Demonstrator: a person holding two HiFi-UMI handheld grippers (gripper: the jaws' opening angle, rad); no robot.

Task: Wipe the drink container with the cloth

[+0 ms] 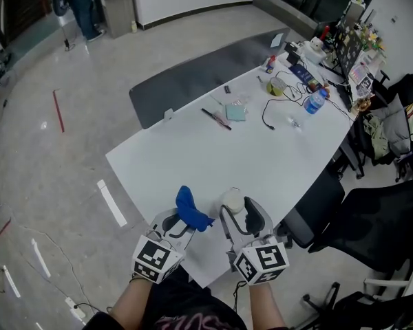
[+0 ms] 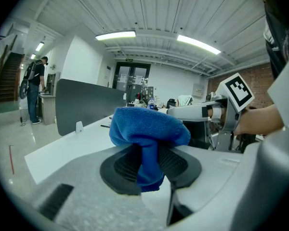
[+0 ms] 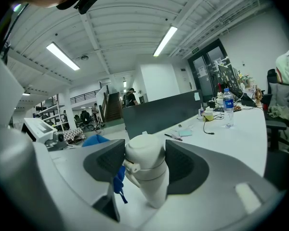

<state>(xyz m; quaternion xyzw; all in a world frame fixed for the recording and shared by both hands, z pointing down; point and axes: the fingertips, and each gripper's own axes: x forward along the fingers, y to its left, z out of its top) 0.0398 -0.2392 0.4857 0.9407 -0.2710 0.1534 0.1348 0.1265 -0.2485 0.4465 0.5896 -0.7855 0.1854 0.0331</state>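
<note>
Now bring the cloth to the flask

Right gripper (image 1: 238, 210) has its jaws closed, wide, on the white drink flask (image 3: 147, 170), with the pads against both its sides and the lid end beyond the fingertips. Left gripper (image 1: 184, 217) is clamped on the blue cloth (image 2: 149, 129), a bunch bulging past its fingertips, just beside the flask and apparently not touching it. Best, I judge, to press that bunch onto the exposed lid end and rub around, holding the flask steady.

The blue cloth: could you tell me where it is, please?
Head view, lower centre: the blue cloth is clamped in the left claw at the near table edge, left of the white drink container.
</note>
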